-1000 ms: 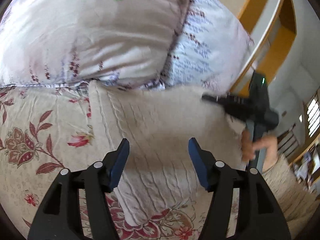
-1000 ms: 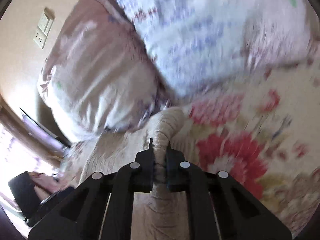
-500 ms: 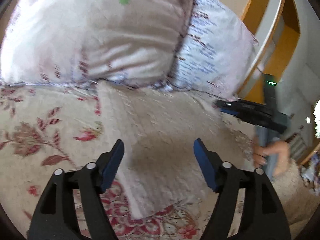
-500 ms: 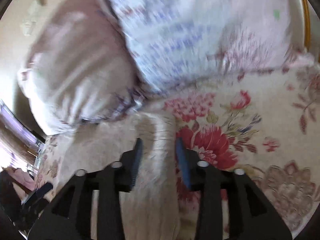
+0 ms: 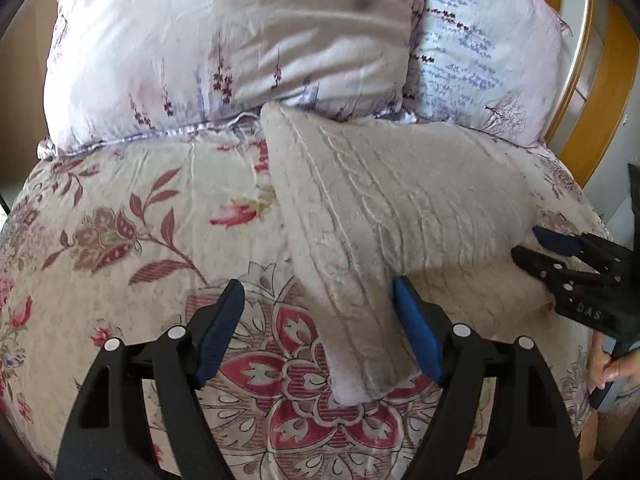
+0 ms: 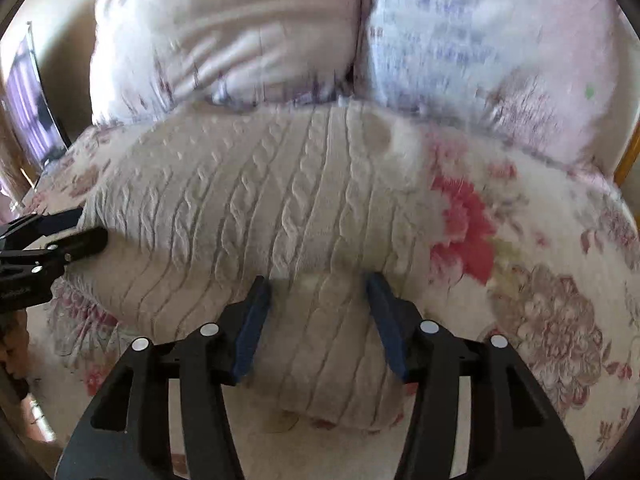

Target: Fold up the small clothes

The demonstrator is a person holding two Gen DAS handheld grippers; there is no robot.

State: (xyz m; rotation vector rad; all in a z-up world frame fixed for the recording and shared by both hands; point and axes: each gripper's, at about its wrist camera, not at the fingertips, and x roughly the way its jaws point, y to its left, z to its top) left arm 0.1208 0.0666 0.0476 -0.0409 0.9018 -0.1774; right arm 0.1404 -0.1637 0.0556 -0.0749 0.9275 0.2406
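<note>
Sweater (image 5: 384,216) — a beige cable-knit — lies flat on the floral bedspread (image 5: 120,216), its far edge tucked against the two pillows (image 5: 240,52) at the head of the bed. From the left wrist view, the left claw (image 5: 318,330) hovers just above the sweater's near left corner, blue pads wide apart, holding nothing; one pad sits over bare bedspread, the other over knit. Off to the right, the right claw (image 5: 532,246) shows at the garment's right edge, with the person's hand (image 5: 612,368) on the handle below it.

Over to the right wrist view, which is a touch smeared: the right claw (image 6: 318,320) hangs over the sweater (image 6: 256,216), fingers spread, nothing between them. The left claw (image 6: 86,226) pokes in at the sweater's left side; whether it touches the fabric I can't quite tell from here.

Judging the step: the garment looks already doubled into a long panel, and both claws are free, set up for the next fold. That next move calls for each claw to drop onto a near corner, pinch through the thick knit, then lift together and carry the near end toward the pillows, keeping the edges aligned.
</note>
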